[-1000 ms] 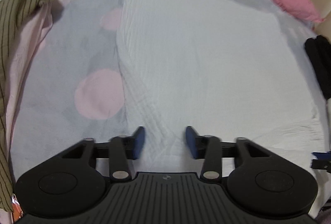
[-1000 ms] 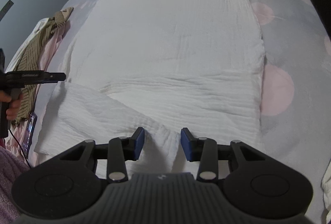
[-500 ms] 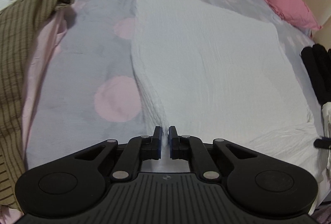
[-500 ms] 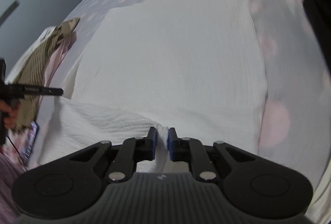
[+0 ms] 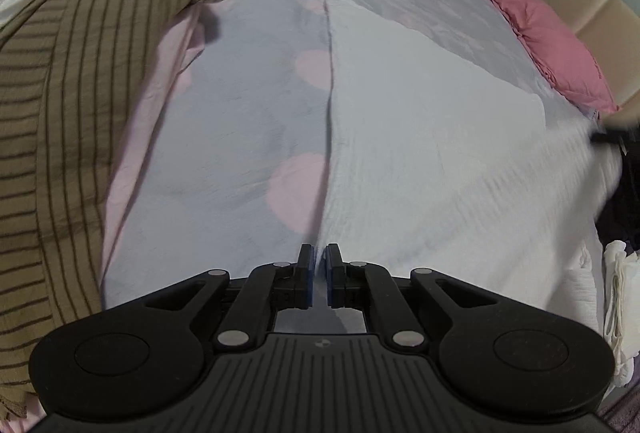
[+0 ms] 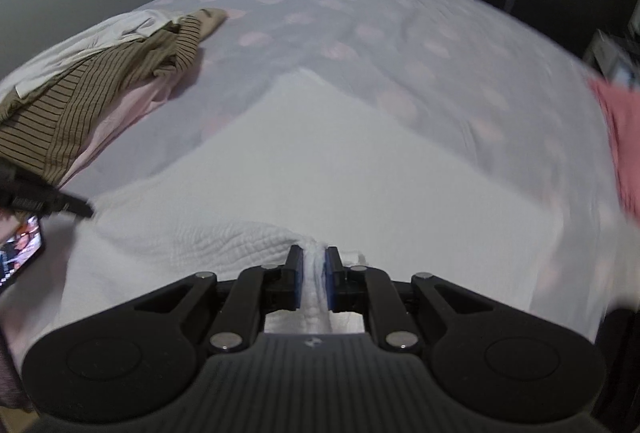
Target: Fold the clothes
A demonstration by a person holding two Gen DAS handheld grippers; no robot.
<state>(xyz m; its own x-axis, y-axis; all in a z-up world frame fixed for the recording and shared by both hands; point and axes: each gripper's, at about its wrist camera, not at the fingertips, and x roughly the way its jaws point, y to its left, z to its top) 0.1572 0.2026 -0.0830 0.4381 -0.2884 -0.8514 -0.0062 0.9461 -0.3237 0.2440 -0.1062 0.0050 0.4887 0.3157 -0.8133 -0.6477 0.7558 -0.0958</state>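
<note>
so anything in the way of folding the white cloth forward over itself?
Nothing visible. Both grippers, left and right, are shut on the near edge of the white cloth, and its top is bare. The striped shirt lies off to the left, apart from it; the pink pillow lies beyond its far right.

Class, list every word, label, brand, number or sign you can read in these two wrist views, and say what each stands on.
No text can be read.
Small round emblem on the left gripper's black ribbed body: too small to read.
Small mark on the right gripper's black ribbed body: too small to read.
Pale lettering on the black bar at the right view's left edge: blurred.
Lit phone screen: picture only, no legible words.
</note>
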